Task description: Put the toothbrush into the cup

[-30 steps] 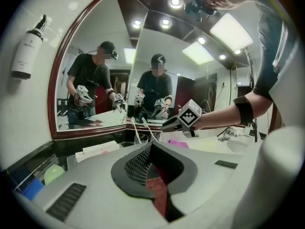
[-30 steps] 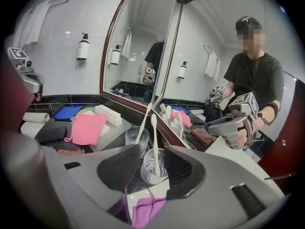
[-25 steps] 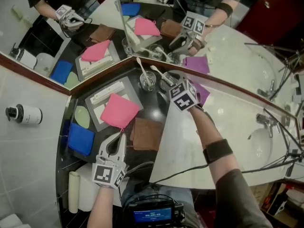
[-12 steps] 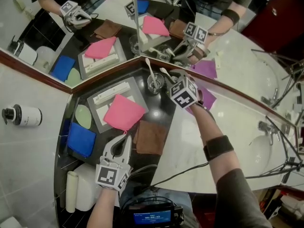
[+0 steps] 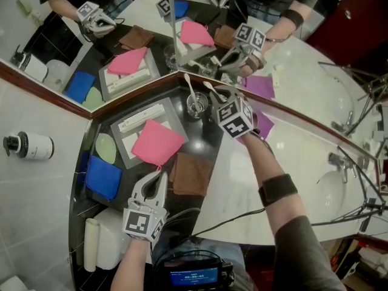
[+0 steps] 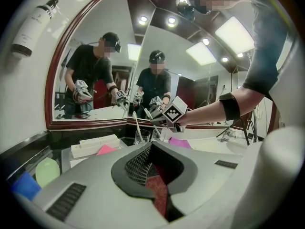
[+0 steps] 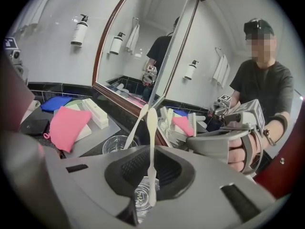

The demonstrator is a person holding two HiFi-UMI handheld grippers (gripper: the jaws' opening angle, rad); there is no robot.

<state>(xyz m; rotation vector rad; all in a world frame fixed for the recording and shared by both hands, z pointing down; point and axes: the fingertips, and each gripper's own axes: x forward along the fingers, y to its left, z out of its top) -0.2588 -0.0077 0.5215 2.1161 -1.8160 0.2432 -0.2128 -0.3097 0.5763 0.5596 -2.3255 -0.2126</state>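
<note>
bright ceiling lights (image 6: 237, 34), soft shadows, warped dark fisheye edges

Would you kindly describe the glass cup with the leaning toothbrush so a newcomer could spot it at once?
Find the corner where the two wall mirrors meet above the dark counter. Just below it stand two clear cups. The glass cup you want is the left one, nearer the pink cloth, with a white toothbrush leaning out of it.

bathroom: angled wall mirrors (image 5: 54, 41), washbasin (image 5: 330, 190) with tap (image 5: 341, 160), wall soap bottle (image 5: 29, 145), vanity counter (image 5: 242, 187).
</note>
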